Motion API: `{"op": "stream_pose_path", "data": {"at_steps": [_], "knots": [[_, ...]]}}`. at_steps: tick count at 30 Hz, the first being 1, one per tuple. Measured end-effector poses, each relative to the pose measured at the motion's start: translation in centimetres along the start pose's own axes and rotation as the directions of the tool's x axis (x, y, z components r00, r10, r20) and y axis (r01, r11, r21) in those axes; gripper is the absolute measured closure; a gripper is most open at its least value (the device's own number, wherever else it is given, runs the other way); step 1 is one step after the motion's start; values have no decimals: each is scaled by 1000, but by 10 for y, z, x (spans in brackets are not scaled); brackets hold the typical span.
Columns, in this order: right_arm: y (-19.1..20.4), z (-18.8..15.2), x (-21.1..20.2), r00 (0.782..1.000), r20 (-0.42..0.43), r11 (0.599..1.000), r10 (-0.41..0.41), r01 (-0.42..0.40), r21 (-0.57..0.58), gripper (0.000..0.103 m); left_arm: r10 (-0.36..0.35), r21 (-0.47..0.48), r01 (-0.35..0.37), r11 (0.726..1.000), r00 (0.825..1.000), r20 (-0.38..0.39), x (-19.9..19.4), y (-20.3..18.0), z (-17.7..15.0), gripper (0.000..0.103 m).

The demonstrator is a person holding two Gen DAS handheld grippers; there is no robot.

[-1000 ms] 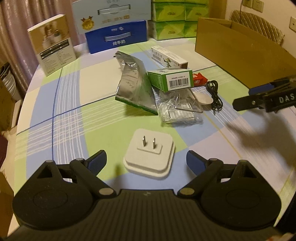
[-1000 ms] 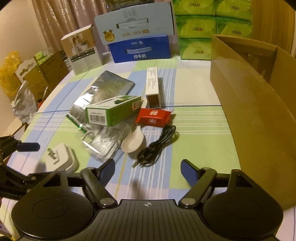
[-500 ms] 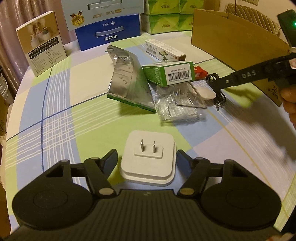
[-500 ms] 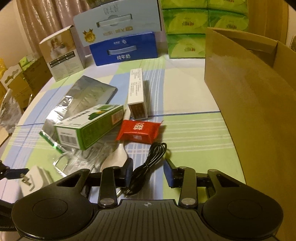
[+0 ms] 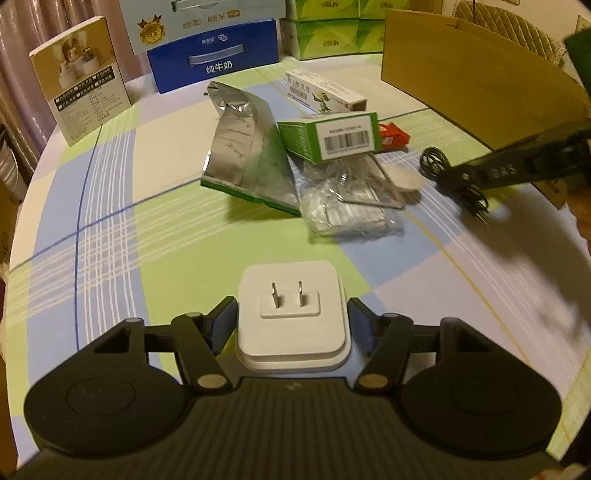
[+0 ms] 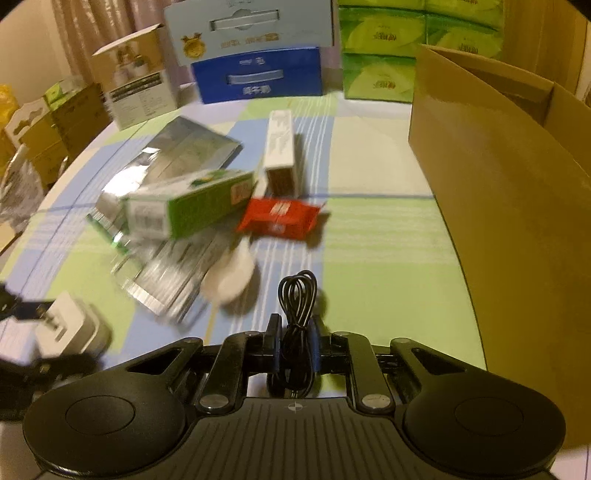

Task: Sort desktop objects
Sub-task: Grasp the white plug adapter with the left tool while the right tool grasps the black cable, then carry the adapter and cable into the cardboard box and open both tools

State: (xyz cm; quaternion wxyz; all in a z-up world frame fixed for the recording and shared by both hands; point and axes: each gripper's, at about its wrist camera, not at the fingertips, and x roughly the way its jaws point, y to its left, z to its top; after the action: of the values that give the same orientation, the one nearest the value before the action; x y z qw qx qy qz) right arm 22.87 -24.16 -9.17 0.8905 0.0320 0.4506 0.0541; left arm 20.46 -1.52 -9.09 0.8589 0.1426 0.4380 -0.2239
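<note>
Checked tablecloth [image 5: 110, 229]; left gripper [image 5: 291, 321] closing around square white plug adapter [image 5: 291, 317], lower centre; right gripper [image 6: 293, 347] clamps coiled black cable [image 6: 297, 295].

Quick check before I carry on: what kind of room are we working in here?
Most likely a home dining or living room: a round table under a checked cloth, curtains behind it, and stacked tissue packs and milk cartons stored along its far edge.
</note>
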Motion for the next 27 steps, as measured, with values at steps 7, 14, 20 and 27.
{"op": "stream_pose_path", "data": {"at_steps": [7, 14, 20, 27], "knots": [[13, -42, -36, 999, -16, 999, 43, -43, -9, 91, -28, -22, 28, 999, 1000, 14, -23, -14, -13, 43], [22, -62, -42, 999, -14, 998, 29, -30, -53, 91, -2, 21, 2, 1000, 1000, -5, -25, -26, -22, 43], [28, -63, -39, 1000, 5, 994, 12, -11, -111, 91, -9, 36, 10, 999, 999, -34, -20, -28, -22, 43], [33, -67, -37, 1000, 25, 986, -7, 11, -164, 91, -1, 48, 3, 999, 999, -45, -19, -31, -22, 42]]}}
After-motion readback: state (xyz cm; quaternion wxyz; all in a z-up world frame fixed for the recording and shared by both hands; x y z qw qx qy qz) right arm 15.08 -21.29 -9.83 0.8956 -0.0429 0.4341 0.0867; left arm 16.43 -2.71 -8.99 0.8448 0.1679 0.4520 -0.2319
